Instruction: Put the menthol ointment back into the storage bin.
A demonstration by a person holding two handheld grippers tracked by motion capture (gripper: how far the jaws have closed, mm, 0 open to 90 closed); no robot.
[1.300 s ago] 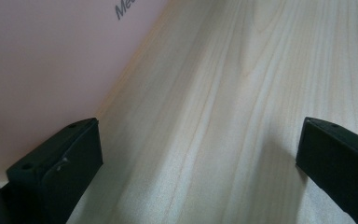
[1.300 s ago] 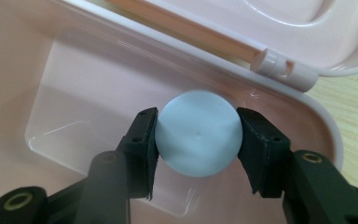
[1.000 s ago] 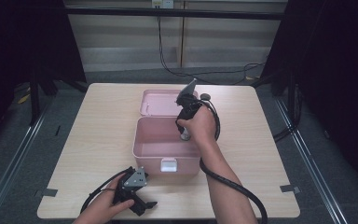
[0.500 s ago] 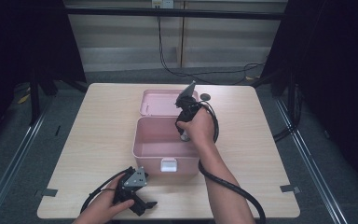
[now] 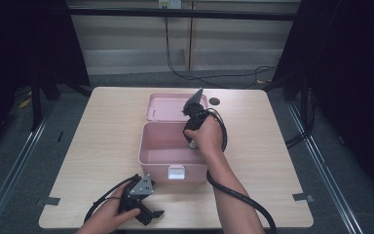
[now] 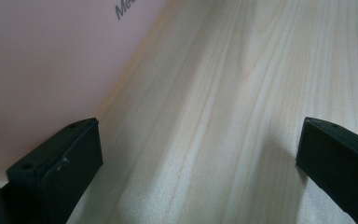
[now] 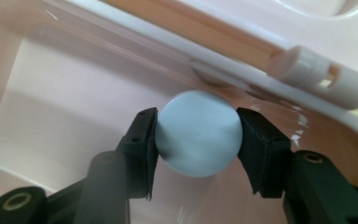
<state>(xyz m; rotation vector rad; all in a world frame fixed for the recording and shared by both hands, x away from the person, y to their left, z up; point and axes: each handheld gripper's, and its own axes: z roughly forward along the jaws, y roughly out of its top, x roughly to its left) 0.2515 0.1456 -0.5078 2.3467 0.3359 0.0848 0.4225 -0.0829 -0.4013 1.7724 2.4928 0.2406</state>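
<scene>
Right gripper view, right tool (image 7: 196, 135) pinching pale round cap (image 7: 198, 133) inside pink box (image 7: 74, 93), left tool (image 6: 200, 154) spread.

glossy pink plastic box (image 5: 163, 146); matt grey cap (image 7: 198, 133); pale wood-grain table (image 6: 242, 116).

A pale wood-grain rectangular desk (image 5: 102, 146) stands on a grey carpeted floor (image 5: 34, 161). Beyond the desk's far edge runs a light grey panelled wall (image 5: 126, 44), crossed near its top by a black horizontal bar (image 5: 126, 10). Thin black cables (image 5: 214, 75) hang down this wall and curl on the floor behind the desk. Dark curtains (image 5: 355, 73) close in both sides of the desk. Grey tape tabs (image 5: 303, 197) mark the desk's near corners.
</scene>
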